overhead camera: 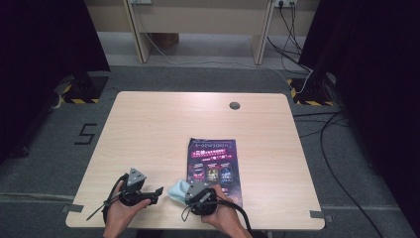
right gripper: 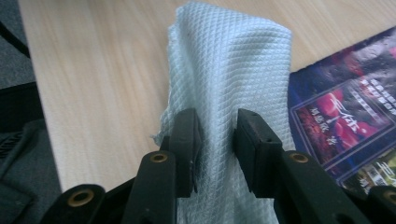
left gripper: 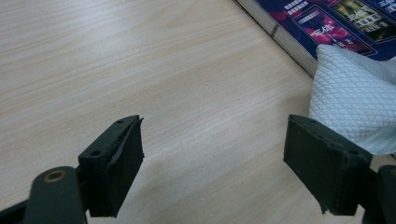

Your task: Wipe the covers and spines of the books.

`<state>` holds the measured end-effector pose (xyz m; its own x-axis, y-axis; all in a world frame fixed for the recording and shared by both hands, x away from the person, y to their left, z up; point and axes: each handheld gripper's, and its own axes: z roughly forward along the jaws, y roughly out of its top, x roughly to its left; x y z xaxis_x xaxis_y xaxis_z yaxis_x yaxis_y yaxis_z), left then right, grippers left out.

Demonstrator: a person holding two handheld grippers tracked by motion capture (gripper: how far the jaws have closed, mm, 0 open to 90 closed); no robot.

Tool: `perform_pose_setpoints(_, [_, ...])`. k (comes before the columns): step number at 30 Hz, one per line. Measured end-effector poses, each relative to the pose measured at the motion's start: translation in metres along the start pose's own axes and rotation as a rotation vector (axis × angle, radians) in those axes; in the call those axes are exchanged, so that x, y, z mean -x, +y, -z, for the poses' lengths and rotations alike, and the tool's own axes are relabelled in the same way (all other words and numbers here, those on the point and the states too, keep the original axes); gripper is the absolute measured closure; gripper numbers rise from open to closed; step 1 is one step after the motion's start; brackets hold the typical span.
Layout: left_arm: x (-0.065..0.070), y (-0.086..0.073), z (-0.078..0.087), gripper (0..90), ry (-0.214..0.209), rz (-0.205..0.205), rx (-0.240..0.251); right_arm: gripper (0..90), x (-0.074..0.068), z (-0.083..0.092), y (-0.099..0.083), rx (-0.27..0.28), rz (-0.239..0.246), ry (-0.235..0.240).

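Right gripper (right gripper: 215, 140) jaws narrow, pinching a folded pale-blue cloth (right gripper: 229, 70); cloth's long axis runs straight out from the jaws, over the table edge beside the purple booklet (right gripper: 345, 116). Left gripper (left gripper: 212, 154) jaws wide, nothing between; cloth (left gripper: 350, 98) lies just off its right jaw, near front edge of table (overhead camera: 148, 124).

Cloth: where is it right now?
The pale blue cloth is pinched in the right gripper, near the table's front edge, at the dark booklet's lower left corner.
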<state>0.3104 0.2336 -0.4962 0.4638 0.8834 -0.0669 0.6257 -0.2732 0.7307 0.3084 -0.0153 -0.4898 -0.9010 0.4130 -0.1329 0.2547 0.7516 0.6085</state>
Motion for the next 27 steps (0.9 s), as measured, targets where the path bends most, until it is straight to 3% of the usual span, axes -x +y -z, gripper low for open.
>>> perform_pose_setpoints(6, [0.000, 0.000, -0.001, 19.3, -0.002, 0.006, 0.000, 68.7, 0.013, 0.001, -0.006, 0.000, -0.054, -0.015])
perform_pose_setpoints(9, [-0.002, 0.000, -0.001, 19.3, 0.001, 0.009, -0.005, 69.7, 0.009, 0.000, -0.003, -0.010, -0.029, -0.030])
perform_pose_setpoints(16, [-0.003, 0.000, 0.000, 19.3, 0.007, 0.015, -0.005, 71.1, -0.004, -0.004, 0.005, 0.013, -0.001, -0.001])
perform_pose_setpoints(20, [-0.003, -0.001, -0.001, 19.3, 0.007, 0.016, -0.009, 71.0, -0.005, -0.004, 0.005, 0.019, -0.006, 0.013])
perform_pose_setpoints(22, [-0.002, -0.001, -0.001, 19.3, 0.005, 0.012, -0.010, 70.8, -0.003, -0.004, 0.004, 0.022, -0.030, 0.024])
perform_pose_setpoints(27, [-0.002, -0.001, 0.000, 19.3, 0.004, 0.012, -0.009, 70.8, 0.007, 0.000, -0.002, 0.005, -0.053, -0.012])
